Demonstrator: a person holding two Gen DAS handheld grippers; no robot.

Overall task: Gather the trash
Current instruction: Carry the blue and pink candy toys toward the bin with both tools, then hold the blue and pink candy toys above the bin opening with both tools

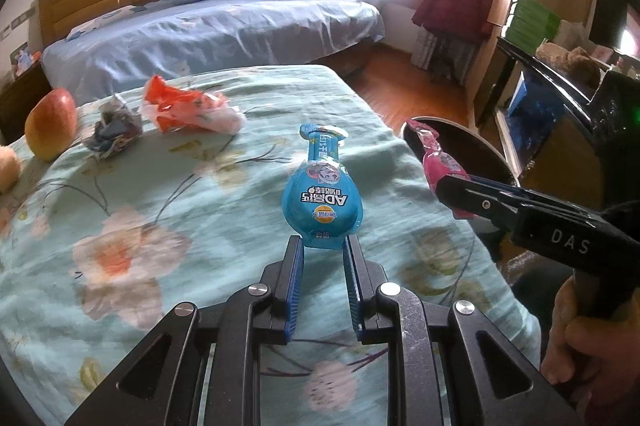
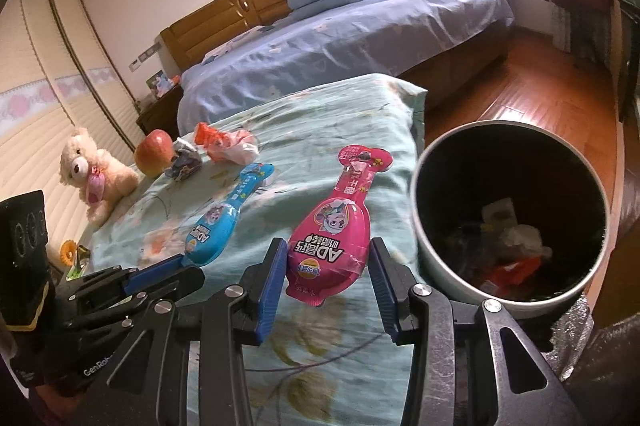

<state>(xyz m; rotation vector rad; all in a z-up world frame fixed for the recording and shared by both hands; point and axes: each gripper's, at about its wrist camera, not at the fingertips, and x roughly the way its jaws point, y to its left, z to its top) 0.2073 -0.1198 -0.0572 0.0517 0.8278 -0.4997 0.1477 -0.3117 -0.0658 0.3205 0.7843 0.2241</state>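
Two grippers, each held over a worktop draped in a floral teal cloth (image 1: 168, 210); entries run left to right.

1. Teddy bear (image 2: 94, 170), cream, seated at the cloth's far left edge.
2. Apple (image 1: 50, 124), red and yellow, beside the bear.
3. Crumpled dark wrapper (image 1: 116, 132), just right of the apple, lying on the cloth.
4. Orange-and-white wrapper (image 1: 188, 110), crumpled, next to the dark one, well apart from both grippers.
5. Left gripper (image 1: 322, 246): jaws clenched on the rounded bottom edge of a blue snack pouch (image 1: 322, 194), which stands out beyond the tips with its narrow neck pointing away. Seen from the right wrist, the pouch is carried above the cloth.
6. Right gripper (image 2: 326, 272): a pink snack pouch (image 2: 334, 230) of the same shape sits between the jaws, bulb end toward the camera. The left wrist view shows the tips pinching its lower part.
7. Bin (image 2: 436, 238), round, pale outside and dark within, beside the worktop's right edge and just right of the pink pouch. Contents: a red wrapper, white crumpled scraps and what may be paper, dimly lit.
8. Person's hand (image 1: 580, 338) on the right gripper's handle.
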